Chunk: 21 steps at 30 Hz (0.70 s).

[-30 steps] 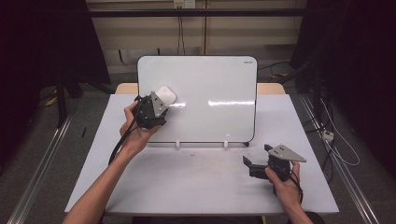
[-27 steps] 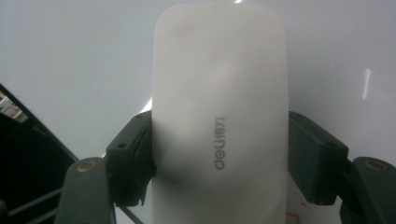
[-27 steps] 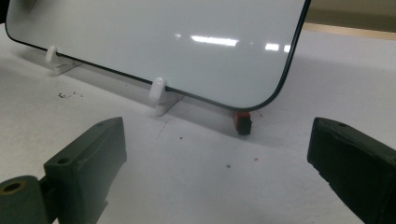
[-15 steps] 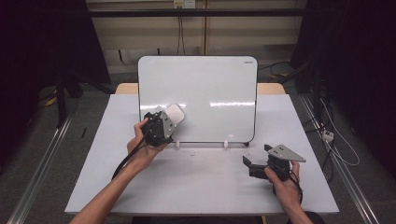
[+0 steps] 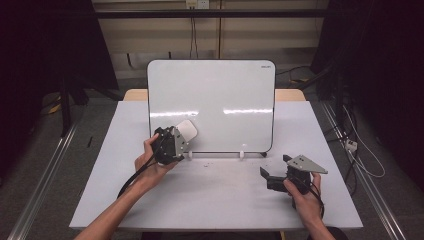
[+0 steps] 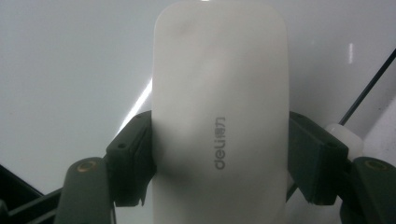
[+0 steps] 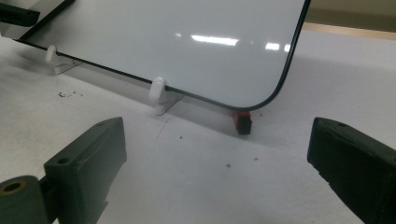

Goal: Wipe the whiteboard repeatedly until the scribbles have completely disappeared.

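A whiteboard (image 5: 215, 100) stands propped upright on white clips (image 7: 157, 88) at the back of the table. My left gripper (image 5: 180, 137) is shut on a white board eraser (image 5: 186, 131), held against the board's lower left corner. In the left gripper view the eraser (image 6: 219, 116) stands lengthwise between the black pads (image 6: 133, 156), with the board's white face (image 6: 70, 70) right behind it. My right gripper (image 5: 267, 177) rests low on the table at the right, jaws wide open and bare. Its pads (image 7: 91, 156) frame the board's lower right corner (image 7: 261, 100).
A small red and black marker cap or stub (image 7: 242, 121) lies under the board's right corner. Tiny ink specks dot the white table (image 5: 215, 200) in front of the board. Metal rails run along the floor on both sides, and cables trail at the right.
My left gripper has carried the eraser down and to the right across the board, from its left edge at mid height to its lower left corner. The right gripper has stayed still.
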Each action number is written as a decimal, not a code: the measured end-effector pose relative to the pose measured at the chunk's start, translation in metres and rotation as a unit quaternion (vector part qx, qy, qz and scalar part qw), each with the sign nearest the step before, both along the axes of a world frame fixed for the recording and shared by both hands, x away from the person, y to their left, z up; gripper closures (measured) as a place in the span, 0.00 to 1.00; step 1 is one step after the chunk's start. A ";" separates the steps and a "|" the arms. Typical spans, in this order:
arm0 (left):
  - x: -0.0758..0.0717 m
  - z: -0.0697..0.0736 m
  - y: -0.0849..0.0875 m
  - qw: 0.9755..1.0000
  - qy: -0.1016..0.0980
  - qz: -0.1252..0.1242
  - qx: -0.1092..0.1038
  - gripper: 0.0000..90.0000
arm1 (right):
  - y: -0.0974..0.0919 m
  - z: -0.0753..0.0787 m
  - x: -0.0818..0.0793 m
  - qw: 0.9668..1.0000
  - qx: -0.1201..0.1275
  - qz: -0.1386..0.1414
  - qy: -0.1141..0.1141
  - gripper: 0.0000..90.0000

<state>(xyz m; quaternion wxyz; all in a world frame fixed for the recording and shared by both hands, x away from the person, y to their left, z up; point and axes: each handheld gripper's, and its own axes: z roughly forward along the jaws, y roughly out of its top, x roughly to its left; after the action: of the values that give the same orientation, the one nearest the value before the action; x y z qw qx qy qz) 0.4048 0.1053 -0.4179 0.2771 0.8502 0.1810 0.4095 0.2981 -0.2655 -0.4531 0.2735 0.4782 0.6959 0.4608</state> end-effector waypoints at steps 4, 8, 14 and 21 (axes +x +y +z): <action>0.001 0.001 0.002 1.000 0.002 0.001 -0.001 0.35 | 0.000 0.000 0.000 1.000 0.000 -0.002 0.000 0.05; 0.002 0.003 0.009 1.000 0.006 0.012 -0.008 0.35 | 0.000 0.000 0.000 1.000 0.000 0.000 -0.001 0.05; 0.008 0.008 0.020 0.999 0.014 0.029 -0.026 0.35 | 0.000 0.000 0.000 1.000 0.001 0.000 0.000 0.05; 0.018 0.019 0.022 0.997 0.020 0.047 -0.052 0.35 | 0.000 0.000 0.000 1.000 0.001 -0.001 0.000 0.05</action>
<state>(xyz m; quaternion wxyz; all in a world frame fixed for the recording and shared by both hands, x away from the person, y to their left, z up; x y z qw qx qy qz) 0.4228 0.1273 -0.3984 0.2978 0.8331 0.2477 0.3948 0.2982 -0.2652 -0.4528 0.2738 0.4793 0.6949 0.4609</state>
